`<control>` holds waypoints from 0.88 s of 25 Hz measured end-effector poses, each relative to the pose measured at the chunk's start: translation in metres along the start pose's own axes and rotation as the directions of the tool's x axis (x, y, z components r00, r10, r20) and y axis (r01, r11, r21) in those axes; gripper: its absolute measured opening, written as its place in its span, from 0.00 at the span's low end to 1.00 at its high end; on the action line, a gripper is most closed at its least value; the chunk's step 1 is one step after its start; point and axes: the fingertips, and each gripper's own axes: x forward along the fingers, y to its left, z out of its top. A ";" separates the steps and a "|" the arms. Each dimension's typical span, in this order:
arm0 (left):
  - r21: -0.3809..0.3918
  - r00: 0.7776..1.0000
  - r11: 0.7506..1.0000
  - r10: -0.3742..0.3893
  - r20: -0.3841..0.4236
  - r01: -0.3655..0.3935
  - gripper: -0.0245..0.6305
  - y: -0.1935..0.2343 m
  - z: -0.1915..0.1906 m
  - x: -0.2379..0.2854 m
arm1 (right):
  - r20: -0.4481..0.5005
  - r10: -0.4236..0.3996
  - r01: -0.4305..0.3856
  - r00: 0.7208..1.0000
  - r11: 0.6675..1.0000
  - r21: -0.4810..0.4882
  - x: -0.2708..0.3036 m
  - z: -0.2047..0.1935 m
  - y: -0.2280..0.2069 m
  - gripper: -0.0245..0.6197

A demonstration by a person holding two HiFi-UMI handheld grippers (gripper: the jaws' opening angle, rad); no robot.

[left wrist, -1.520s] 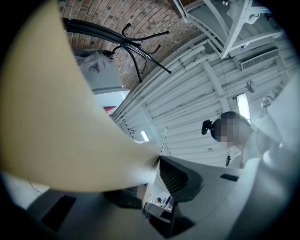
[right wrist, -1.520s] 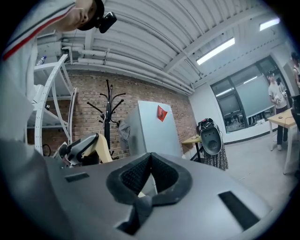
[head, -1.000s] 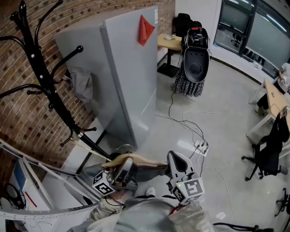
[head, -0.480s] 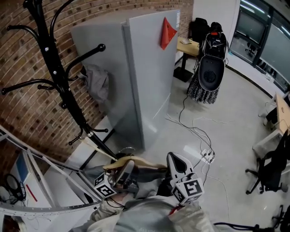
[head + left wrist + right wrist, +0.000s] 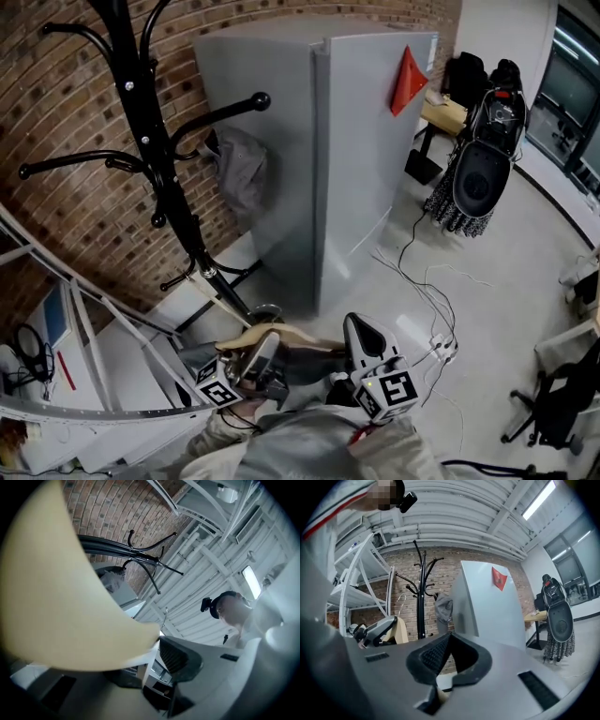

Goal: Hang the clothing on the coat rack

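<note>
Left gripper point(image 5: 261, 352) and right gripper point(image 5: 359, 333) each have jaws clenched on the wooden hanger point(image 5: 281, 335), with a dark garment point(image 5: 302, 362) draped below. The coat rack point(image 5: 155, 141) stands apart, behind a white shelving frame point(image 5: 94, 323) and beside a grey cabinet point(image 5: 375, 150).

This is an office-like lab workspace. It has a red brick wall point(image 5: 56, 112), white metal shelving point(image 5: 86, 330), a black metal coat rack point(image 5: 150, 141), loose white cables point(image 5: 422, 281) across a polished grey floor point(image 5: 525, 262), a black swivel office chair point(image 5: 553, 412) and a wooden table point(image 5: 445, 112).

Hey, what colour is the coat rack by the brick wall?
The coat rack is black all over, pole and hooks alike. It shows best in the head view.
</note>
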 end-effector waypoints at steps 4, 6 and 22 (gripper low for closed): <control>0.020 0.999 0.999 0.035 0.013 -0.035 0.20 0.018 0.004 0.001 | -0.008 0.065 -0.065 0.998 0.998 0.004 0.027 0.003 -0.005 0.08; 0.044 0.998 0.997 0.055 0.030 -0.056 0.20 0.024 0.008 0.004 | -0.010 0.102 -0.102 0.995 0.995 0.010 0.039 0.003 -0.007 0.08; 0.179 0.960 0.957 0.189 0.209 -0.227 0.20 0.055 0.035 0.016 | -0.047 0.394 -0.392 0.918 0.919 0.033 0.122 0.009 -0.008 0.08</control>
